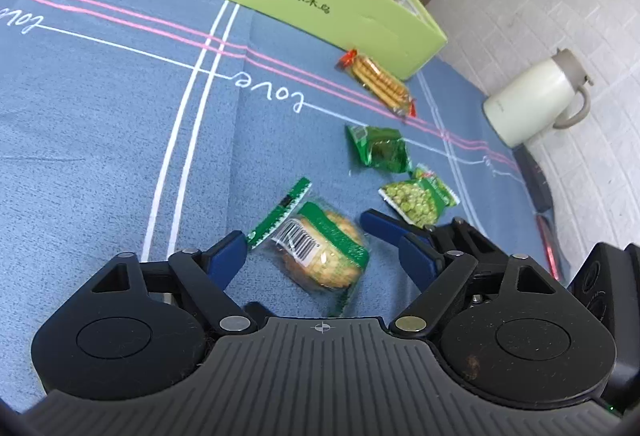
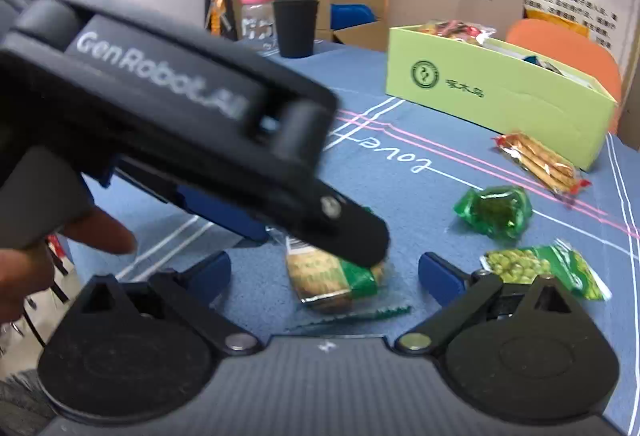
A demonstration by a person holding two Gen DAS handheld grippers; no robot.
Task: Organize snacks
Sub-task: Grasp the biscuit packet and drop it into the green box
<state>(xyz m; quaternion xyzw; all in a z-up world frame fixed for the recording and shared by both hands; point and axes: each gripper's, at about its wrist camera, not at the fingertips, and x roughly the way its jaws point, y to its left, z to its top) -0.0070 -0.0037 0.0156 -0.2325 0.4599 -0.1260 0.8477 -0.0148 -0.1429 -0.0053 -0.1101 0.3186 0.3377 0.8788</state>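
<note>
Both grippers hang with jaws spread wide — the left gripper and right gripper each frame the cookie packet lying on the blue tablecloth (touching neither). The green snack box sits well beyond.

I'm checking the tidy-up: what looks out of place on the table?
Four packets lie loose on the blue cloth outside the green box: biscuit sleeve, crumpled green packet, pea packet, and cracker packet between both open grippers.
</note>
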